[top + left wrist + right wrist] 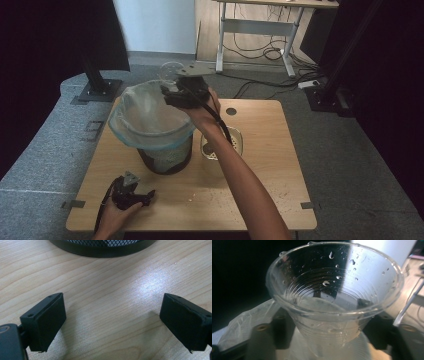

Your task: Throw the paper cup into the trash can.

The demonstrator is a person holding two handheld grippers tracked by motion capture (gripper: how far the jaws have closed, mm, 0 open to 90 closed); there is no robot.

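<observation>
The right gripper is raised above the far rim of a black mesh bin lined with a clear plastic bag; its jaws are closed on a clear plastic cup and grip it low on its sides. In the right gripper view the cup sits between the two black jaws with its mouth turned toward the camera; water droplets cling to its ribbed inner wall, and the bag lies just below and behind it. The right hand reaches in over the wooden table; beneath its forearm, beside the bin, lies a clear container — what it holds cannot be told.

The left gripper rests low on the near edge of the table in the left hand, well apart from the cup; its jaws stand wide apart with nothing between them. In the left gripper view bare wood lies between the jaws, and ahead of them is the bin's base.
</observation>
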